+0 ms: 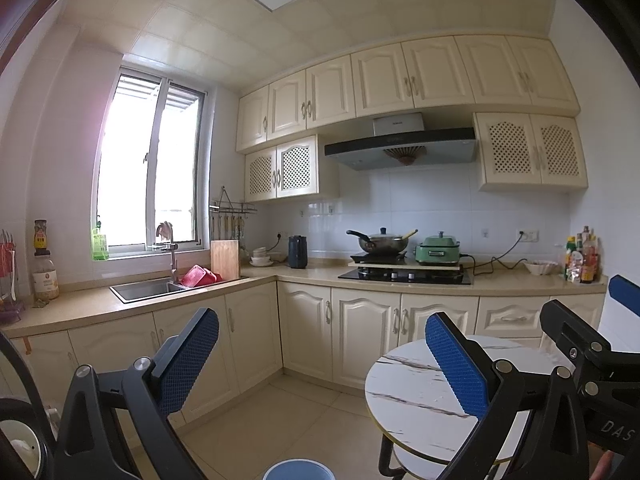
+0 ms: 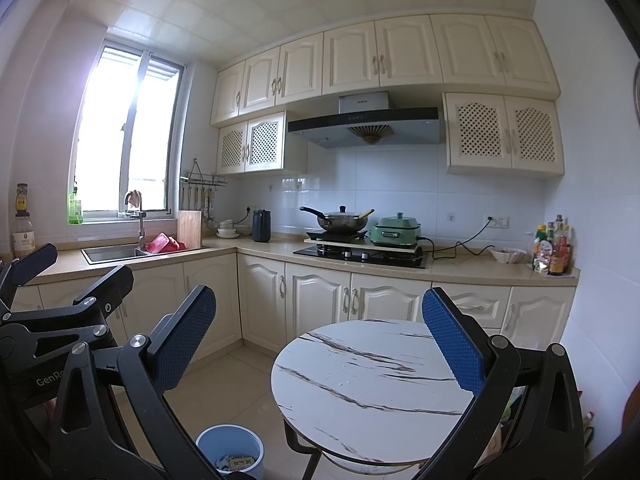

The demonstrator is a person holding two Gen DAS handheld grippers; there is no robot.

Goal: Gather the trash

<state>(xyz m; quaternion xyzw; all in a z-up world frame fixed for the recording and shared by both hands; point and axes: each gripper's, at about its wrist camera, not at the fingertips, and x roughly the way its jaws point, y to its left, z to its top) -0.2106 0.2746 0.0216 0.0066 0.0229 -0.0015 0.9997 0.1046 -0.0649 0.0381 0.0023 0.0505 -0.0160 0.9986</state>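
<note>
A cream-cabinet kitchen (image 2: pixel 320 292) with a tiled floor surrounds both tools. The left gripper (image 1: pixel 324 356) hangs wide open, blue pads far apart, holding nothing; the right gripper (image 2: pixel 320 340) is spread just as wide and empty, raised above the round marble table (image 2: pixel 360 384). Beside the table, on the floor, stands a blue trash bin (image 2: pixel 230 452) with scraps of paper inside. Farther off, a wok (image 2: pixel 340 220) sits on the stove, and a sink (image 2: pixel 114 254) lies under the window

Wok (image 2: pixel 342 220) on stove; bottles (image 2: pixel 554 250), perhaps condiments.
</note>
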